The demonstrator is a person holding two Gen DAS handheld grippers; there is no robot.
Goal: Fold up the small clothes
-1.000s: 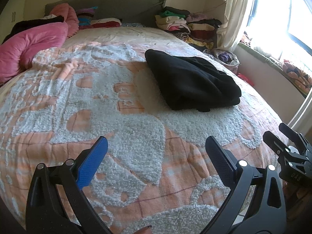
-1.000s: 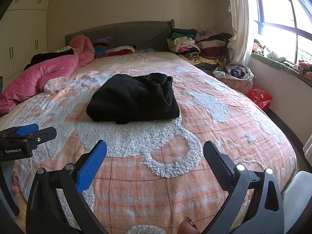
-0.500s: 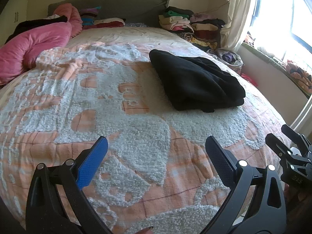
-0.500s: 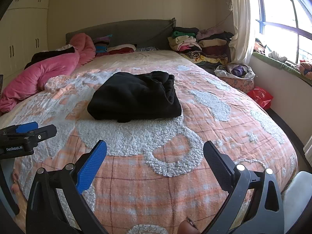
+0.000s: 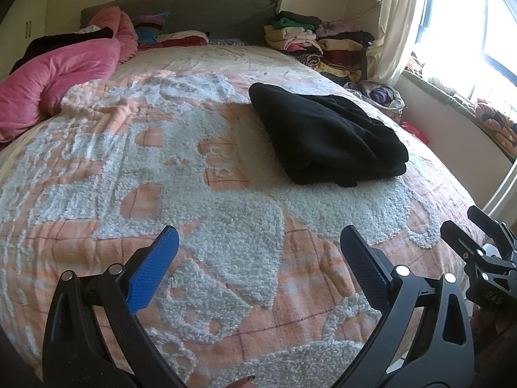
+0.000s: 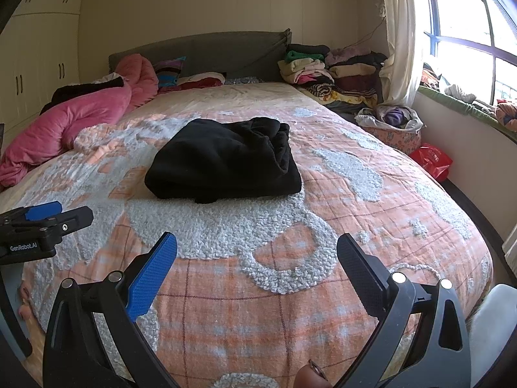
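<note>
Ahead of both pairs of fingers, on the orange-and-white tufted bedspread (image 6: 339, 213), lies a folded black garment (image 6: 226, 158), a thick soft bundle resting flat with its layered edges turned toward the window side. From the left gripper (image 5: 258, 252) it sits beyond and toward the black finger, well apart from the tips; from the right gripper (image 6: 257, 253) it sits straight ahead, slightly toward the blue-padded finger (image 6: 152, 278), again well clear. Both grippers are spread wide with nothing between their fingers, hovering over the near end of the bed (neither touches the cloth, as far as I can see). Each shows up in the other's view: the right one at the far edge past the left's black finger (image 5: 365, 271), the left one off beyond the right's blue pad. Farther off, past the garment, a pink quilt (image 6: 68, 123) is heaped toward the blue-finger side by the grey headboard (image 6: 206, 51), and stacks of folded clothes (image 6: 326, 68) stand toward the black-finger side near the pale curtain (image 6: 397, 38). A laundry basket (image 6: 391, 129) and a red bag (image 6: 431, 160) sit on the floor below the window.
</note>
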